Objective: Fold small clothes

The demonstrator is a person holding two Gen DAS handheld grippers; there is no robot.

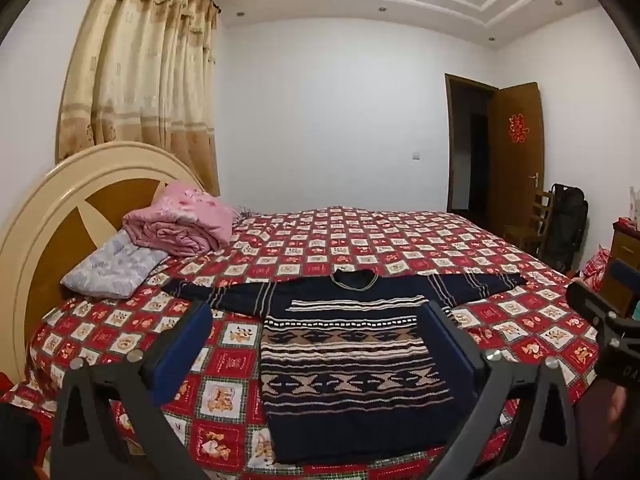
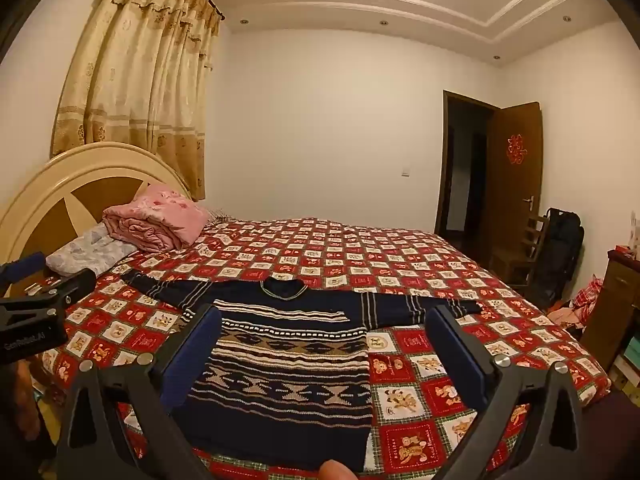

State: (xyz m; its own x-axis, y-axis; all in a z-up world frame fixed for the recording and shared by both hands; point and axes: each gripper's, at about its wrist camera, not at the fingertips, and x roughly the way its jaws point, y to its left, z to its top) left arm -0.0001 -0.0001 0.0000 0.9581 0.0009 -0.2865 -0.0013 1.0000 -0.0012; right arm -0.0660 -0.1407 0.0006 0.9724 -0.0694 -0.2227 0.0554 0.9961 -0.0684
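A small dark navy sweater (image 1: 352, 364) with cream and tan patterned bands lies flat on the bed, sleeves spread left and right, neck away from me. It also shows in the right wrist view (image 2: 288, 376). My left gripper (image 1: 316, 316) is open and empty, held above the sweater's near part, its blue pads wide apart. My right gripper (image 2: 324, 320) is open and empty, above the sweater's right half. The right gripper also shows at the right edge of the left wrist view (image 1: 600, 312), and the left gripper shows at the left edge of the right wrist view (image 2: 40, 300).
The bed has a red checked bear-print cover (image 1: 400, 240) and a cream headboard (image 1: 60, 208) at left. A folded pink quilt (image 1: 180, 224) and a grey pillow (image 1: 116, 268) lie near the headboard. An open door (image 1: 516, 148), chair and black bag (image 1: 568, 224) stand at right.
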